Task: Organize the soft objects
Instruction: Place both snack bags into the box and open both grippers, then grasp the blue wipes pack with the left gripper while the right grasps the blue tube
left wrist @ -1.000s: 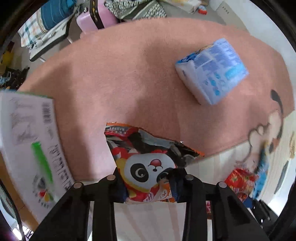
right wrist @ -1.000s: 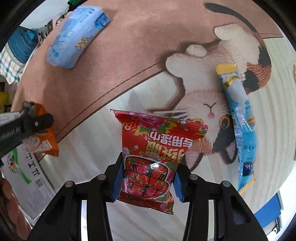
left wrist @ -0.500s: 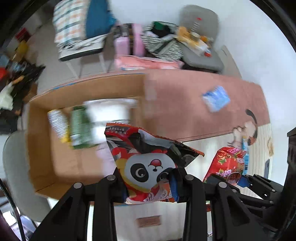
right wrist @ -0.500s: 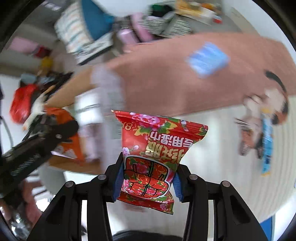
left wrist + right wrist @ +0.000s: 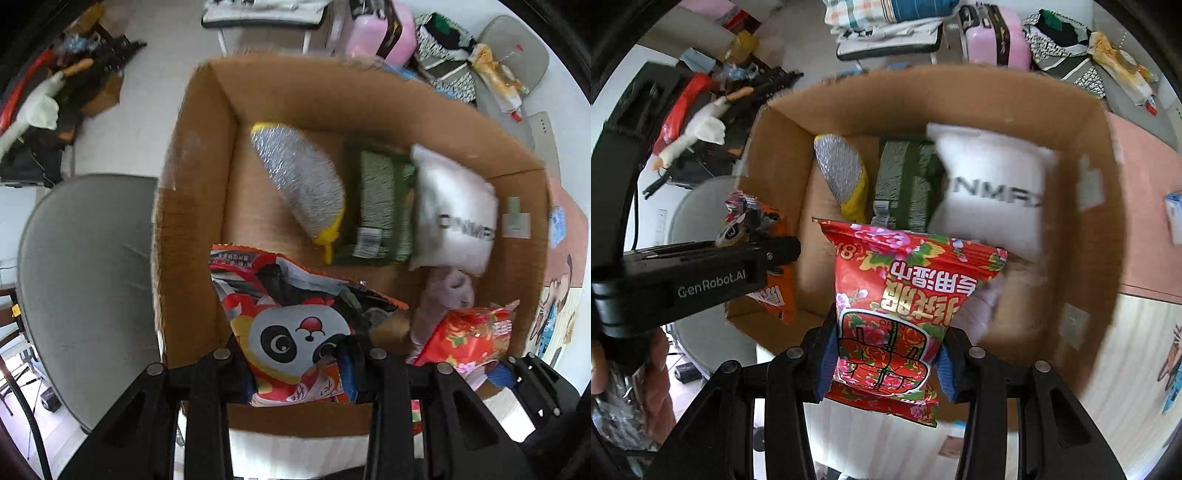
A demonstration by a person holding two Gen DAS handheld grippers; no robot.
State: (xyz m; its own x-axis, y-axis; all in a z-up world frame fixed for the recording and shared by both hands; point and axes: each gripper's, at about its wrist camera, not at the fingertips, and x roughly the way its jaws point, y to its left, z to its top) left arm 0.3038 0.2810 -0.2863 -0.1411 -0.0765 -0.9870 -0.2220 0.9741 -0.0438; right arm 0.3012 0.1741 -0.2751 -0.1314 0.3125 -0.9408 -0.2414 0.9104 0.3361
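My left gripper (image 5: 297, 373) is shut on a panda snack bag (image 5: 291, 325) and holds it over the near left part of an open cardboard box (image 5: 192, 192). My right gripper (image 5: 884, 363) is shut on a red flowered snack bag (image 5: 905, 291) over the box's near side (image 5: 1104, 206); this bag also shows in the left wrist view (image 5: 469, 336). The left gripper and panda bag (image 5: 772, 266) appear at the left of the right wrist view. Inside the box lie a silver pouch (image 5: 299, 181), a green pack (image 5: 380, 206) and a white pillow pack (image 5: 454, 218).
A grey chair seat (image 5: 85, 269) stands left of the box. A pink rug (image 5: 1145, 206) with a blue tissue pack (image 5: 1174, 218) lies to the right. Clutter, a pink suitcase (image 5: 993, 33) and folded cloths lie behind the box.
Both grippers have swung with their bags from above the rug to above the open box. The box contents have come into clear view.
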